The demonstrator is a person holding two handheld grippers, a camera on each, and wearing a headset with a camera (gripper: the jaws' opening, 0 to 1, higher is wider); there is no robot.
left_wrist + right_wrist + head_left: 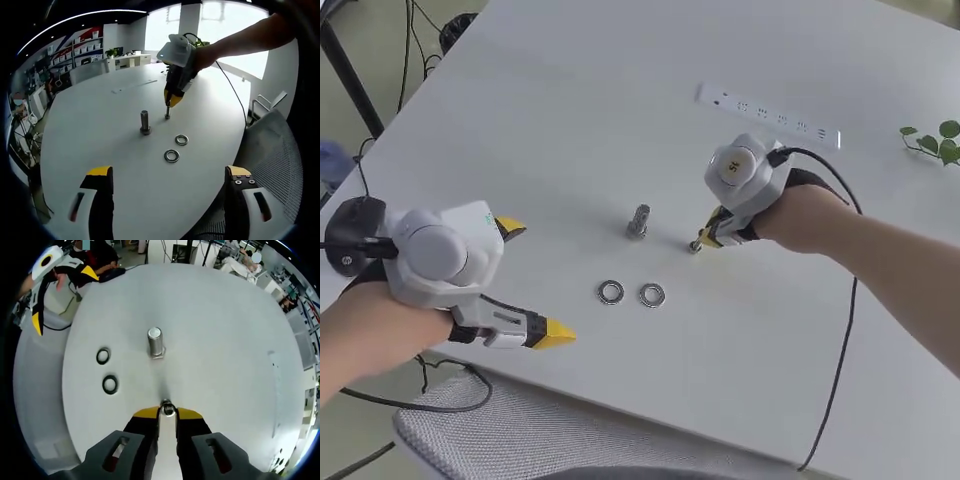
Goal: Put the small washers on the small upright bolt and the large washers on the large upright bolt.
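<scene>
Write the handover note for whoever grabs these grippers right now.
Left gripper: open, empty, near the front edge of the table.
Right gripper: jaws close together at the top of the small bolt. Whether they pinch a washer there is too small to tell.
Large bolt: upright beside the small bolt, with no washer seen on it.
Two washers lie flat side by side in front of the bolts. They look like the large ones.
Done: no washer clearly seated yet.
Left: probably put those two on the large bolt, then finish the small bolt.
</scene>
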